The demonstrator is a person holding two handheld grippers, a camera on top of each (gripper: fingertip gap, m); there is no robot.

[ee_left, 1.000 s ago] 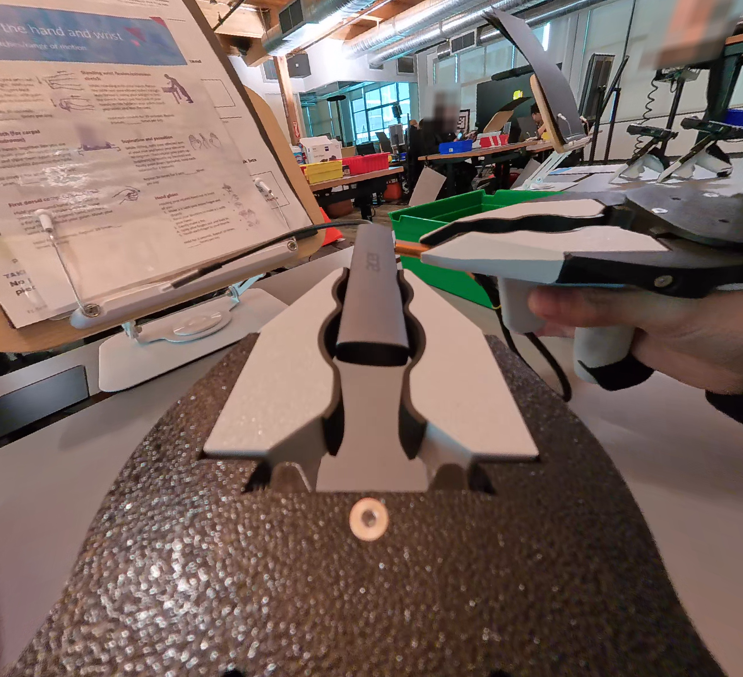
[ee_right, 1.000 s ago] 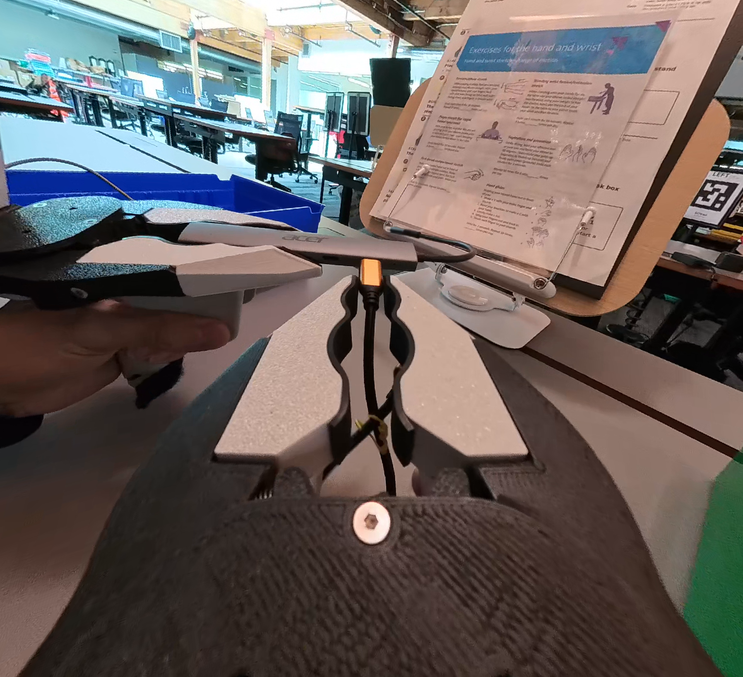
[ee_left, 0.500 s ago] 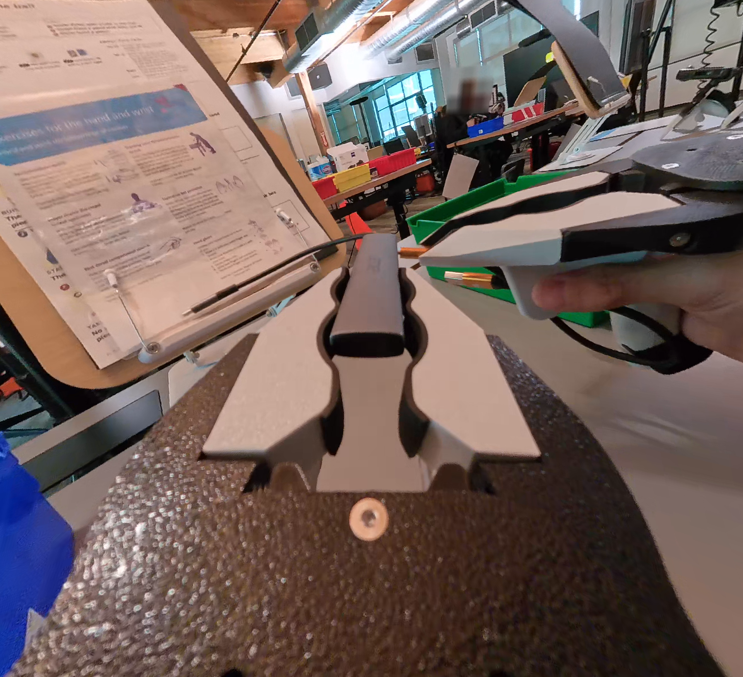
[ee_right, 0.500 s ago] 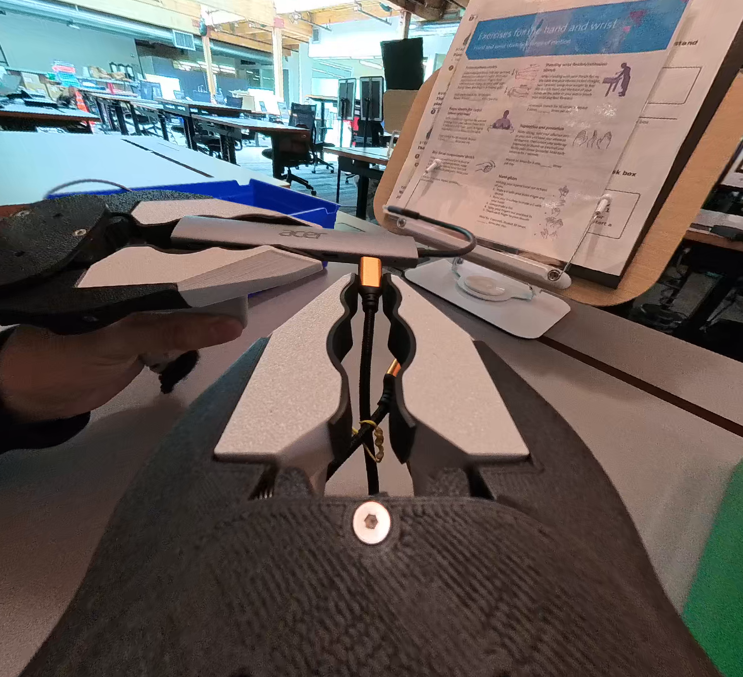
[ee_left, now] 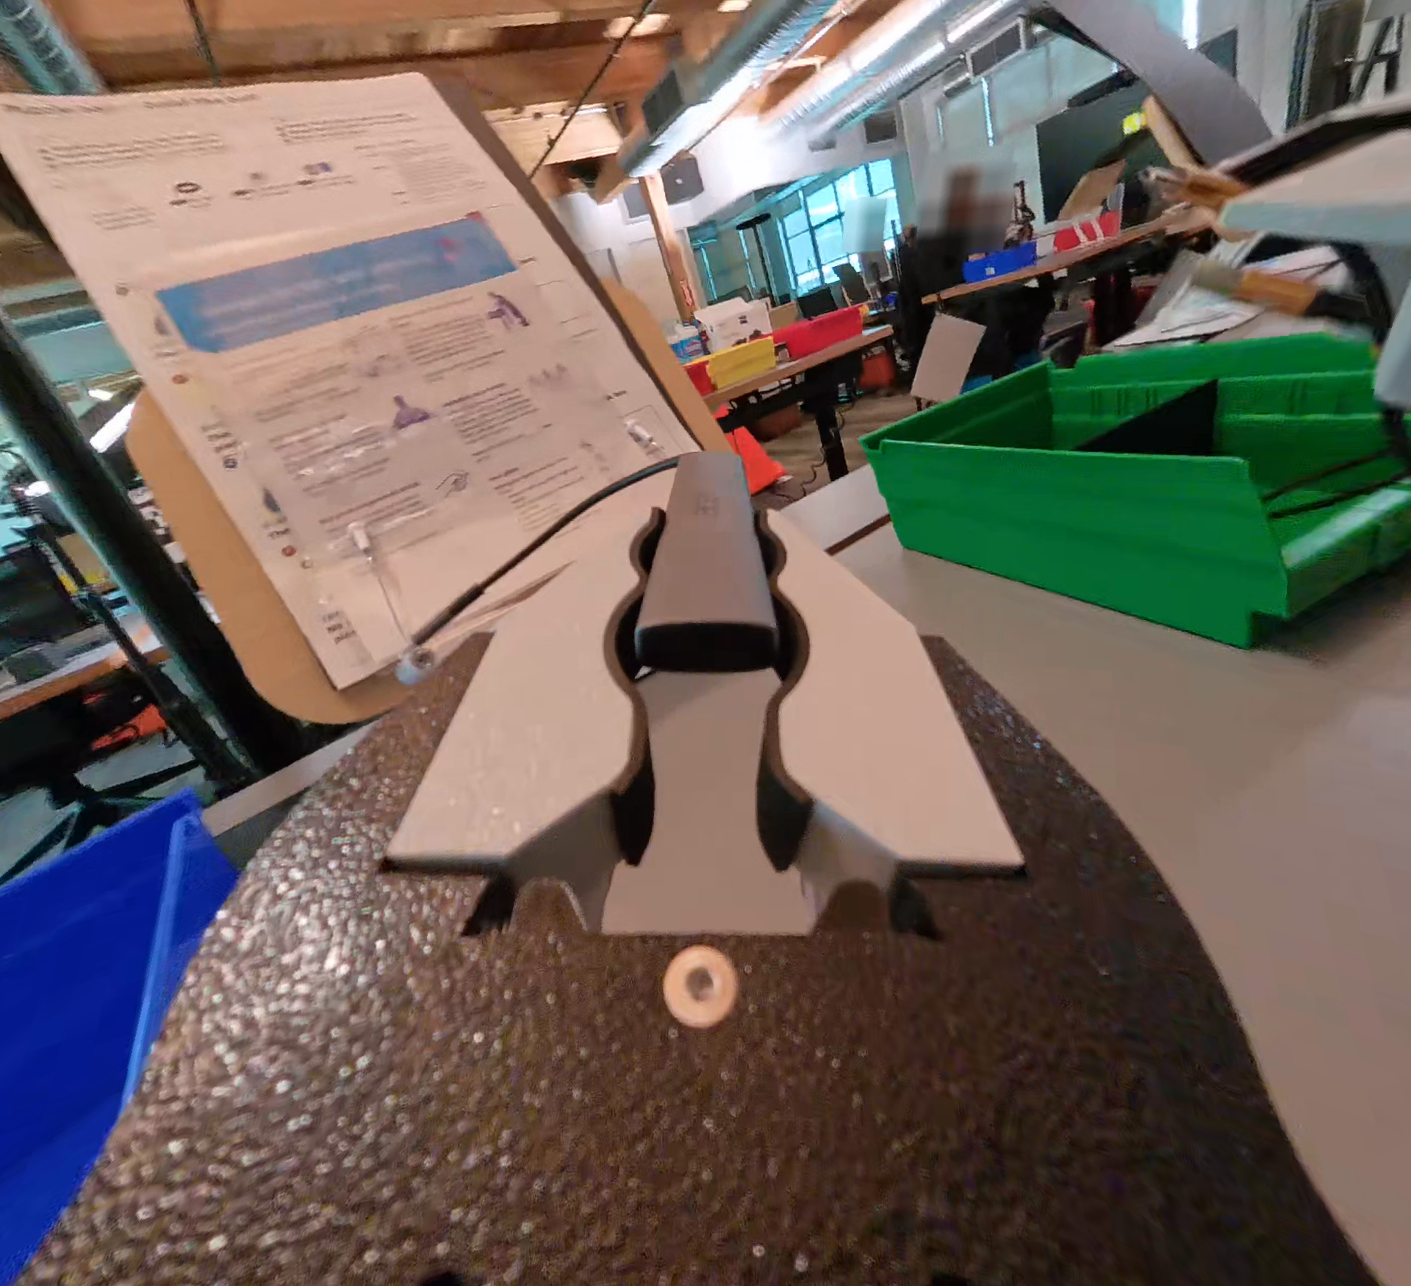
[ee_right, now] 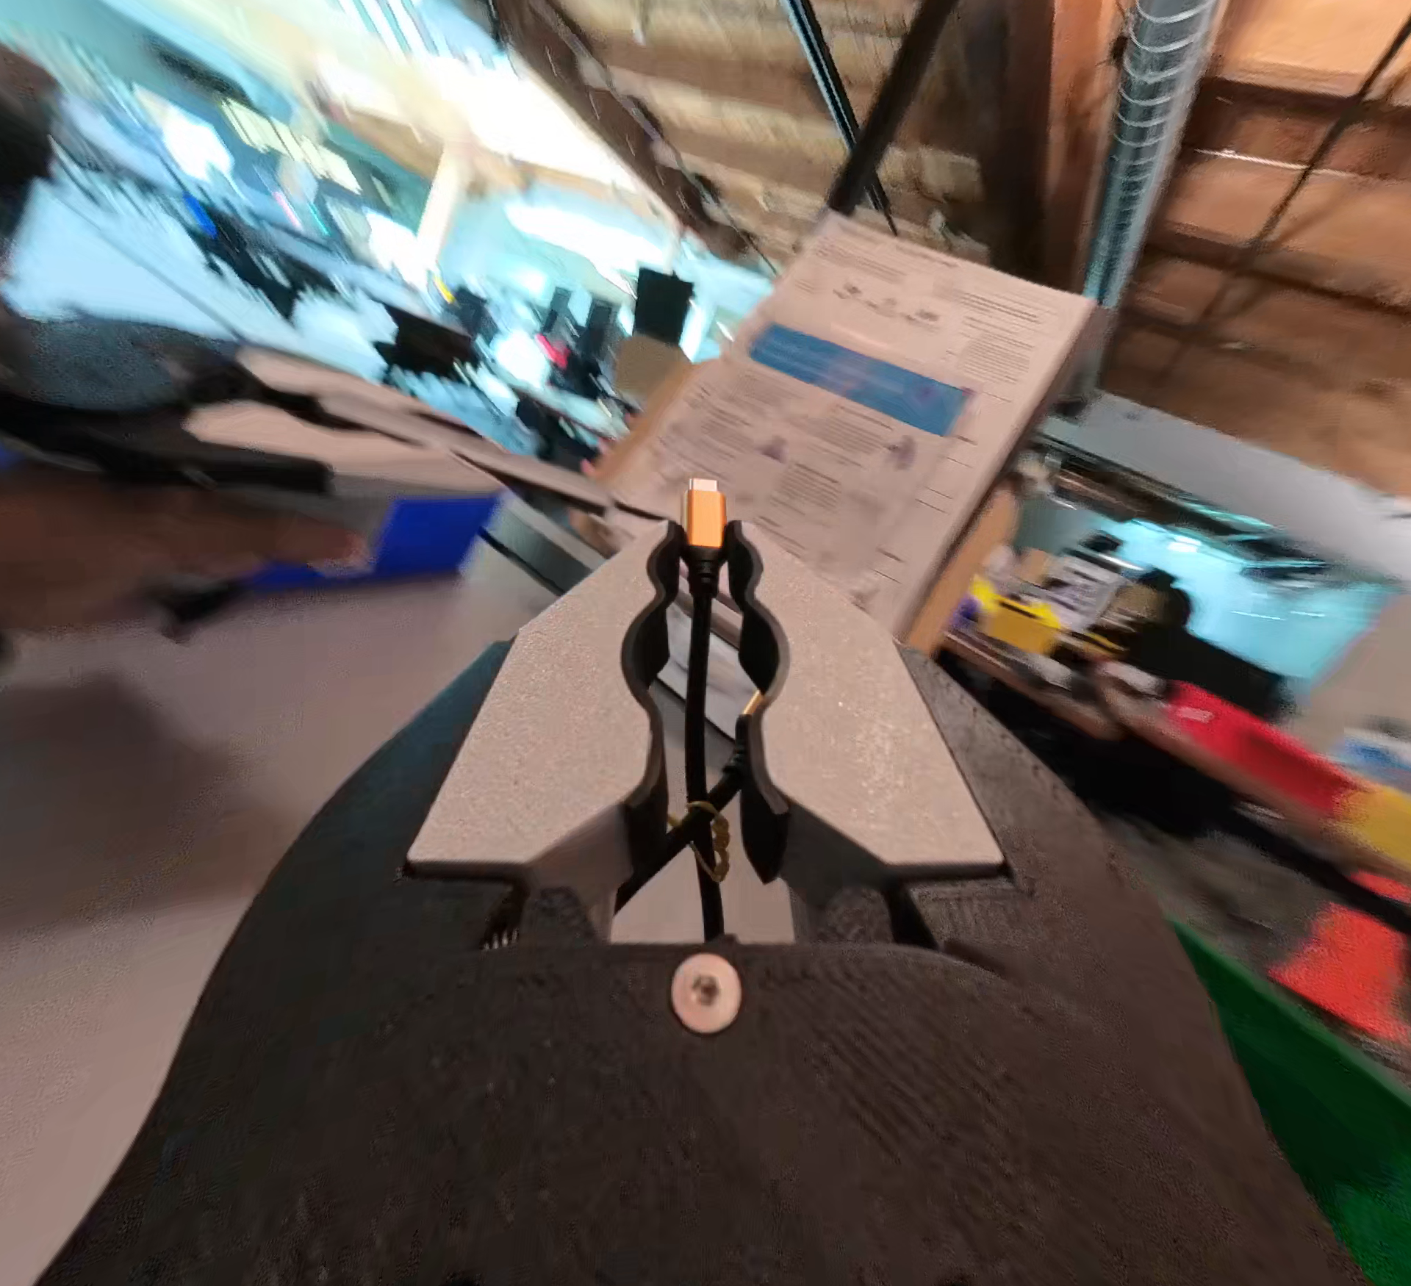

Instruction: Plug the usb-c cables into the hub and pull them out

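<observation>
Left wrist view, left to right: blue bin [ee_left: 84, 959] at near left edge; printed sheet on a tilted stand [ee_left: 336, 364] behind it; left gripper [ee_left: 706, 562] at centre, clenched on the grey hub [ee_left: 706, 562], held lengthwise between the fingers, raised above the table [ee_left: 1107, 753], its thin black lead [ee_left: 534, 554] curving off left toward the stand. Green bin [ee_left: 1130, 486] farther right on the table. Right gripper's fingers [ee_left: 1328, 196] at far right edge, well apart from the hub, an orange plug [ee_left: 1267, 287] just below them.

Right wrist view, heavily blurred: left gripper [ee_right: 321, 440] dimly at left, blue bin [ee_right: 427, 532] beside it. Right gripper [ee_right: 704, 539] at centre, clamped on the black cable [ee_right: 699, 646] just behind its orange plug [ee_right: 702, 516]; silver tip bare, plugged into nothing. Stand [ee_right: 863, 425] beyond, right of centre.
</observation>
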